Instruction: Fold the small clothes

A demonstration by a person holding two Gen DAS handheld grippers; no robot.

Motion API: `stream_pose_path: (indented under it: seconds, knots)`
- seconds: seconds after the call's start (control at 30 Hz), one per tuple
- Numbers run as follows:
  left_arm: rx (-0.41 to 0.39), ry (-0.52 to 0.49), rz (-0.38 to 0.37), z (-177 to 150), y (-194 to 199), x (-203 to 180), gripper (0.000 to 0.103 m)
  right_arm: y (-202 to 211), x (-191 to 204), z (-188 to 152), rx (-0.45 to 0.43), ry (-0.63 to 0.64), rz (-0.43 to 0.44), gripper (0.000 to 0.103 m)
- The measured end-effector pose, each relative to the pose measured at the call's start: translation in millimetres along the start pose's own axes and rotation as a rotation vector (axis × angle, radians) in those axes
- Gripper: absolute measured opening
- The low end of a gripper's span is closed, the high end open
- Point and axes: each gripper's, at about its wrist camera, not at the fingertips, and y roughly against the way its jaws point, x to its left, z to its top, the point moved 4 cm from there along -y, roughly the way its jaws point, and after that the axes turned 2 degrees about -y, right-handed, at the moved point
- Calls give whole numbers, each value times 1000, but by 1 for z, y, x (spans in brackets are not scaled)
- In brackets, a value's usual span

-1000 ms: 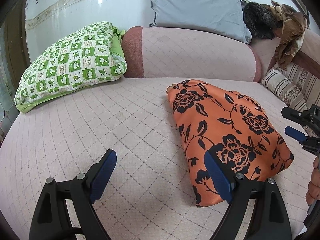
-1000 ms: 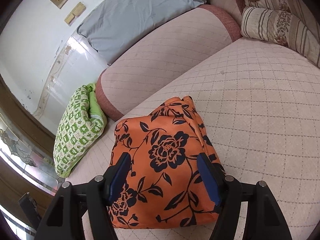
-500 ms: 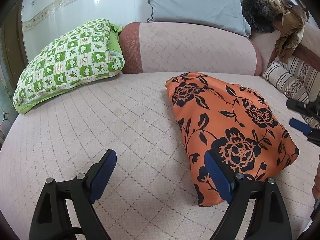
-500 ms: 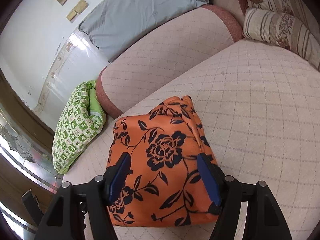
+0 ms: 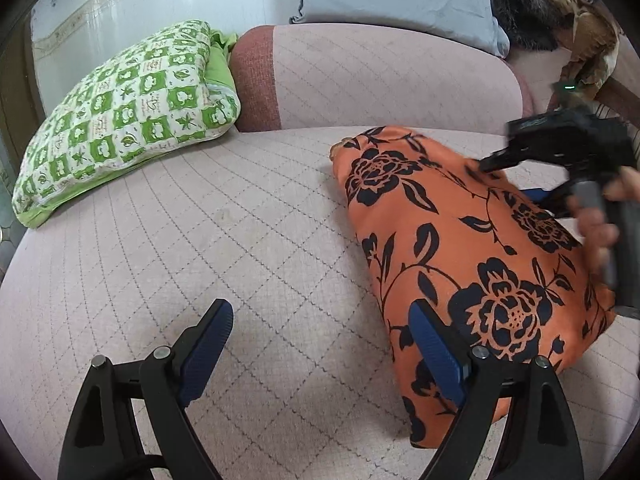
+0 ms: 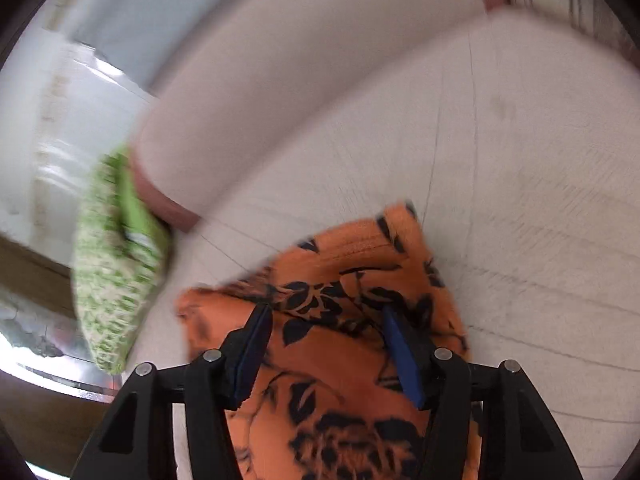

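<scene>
The left hand-held gripper (image 5: 320, 344) hangs wide apart over the sofa (image 5: 200, 248), its right pad at the cloth's (image 5: 460, 248) near edge. The right hand-held gripper (image 6: 326, 344) is closing above the cloth, not yet pinching it. A green pillow (image 5: 120, 112) lies well apart.

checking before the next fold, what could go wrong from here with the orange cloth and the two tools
1. The right tool is closing over the middle of the orange floral cloth, not an edge, so it may bunch several layers.
2. The left tool is open, with only its right finger over the cloth's near edge; it might close on the pink quilted cover instead.
3. The right wrist view is blurred, so its aim could be off.
</scene>
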Motion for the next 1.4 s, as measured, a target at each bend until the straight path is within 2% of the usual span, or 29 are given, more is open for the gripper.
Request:
stream_pose_path:
  seconds: [0.03,0.1,0.23,0.37,0.43,0.5,0.57,0.63,0.73,0.93,1.07,1.13,1.2,1.3,1.4]
  knots:
    - [2,1,2,1,0,1,90,-6,3,4,-9,24,-45,62]
    - [0,8,10,2,1,4,90,-2,15,7,-13,44,-82,62]
    - [-34,30,24,6,11,8,90,16,55,-5,-42,119,44,62]
    - [-26,20,39,5,14,10,90,-6,99,-34,42,201,131,62]
    - [-23,21,39,5,14,11,90,-31,105,-43,77,216,107,62]
    - [-9,16,46,4,9,12,90,-62,101,-50,108,232,18,62]
    - [-1,22,48,4,8,14,90,-60,103,-49,72,238,22,62]
    - [-8,34,39,5,11,16,90,-43,104,-50,74,210,58,62]
    - [-32,50,28,7,19,17,90,-1,95,-54,37,200,125,62]
    - [-67,47,11,7,28,10,90,94,44,-80,-98,208,140,62]
    - [-90,33,12,7,34,1,90,142,7,-96,-207,176,112,64]
    - [-96,23,18,6,35,-3,90,152,-4,-103,-270,147,112,68]
    - [-94,13,24,5,36,-6,90,158,-14,-103,-294,136,133,68]
    - [-100,0,41,4,37,-6,90,149,-23,-97,-267,123,153,68]
    - [-91,12,49,4,32,-4,90,138,-31,-95,-260,107,135,68]
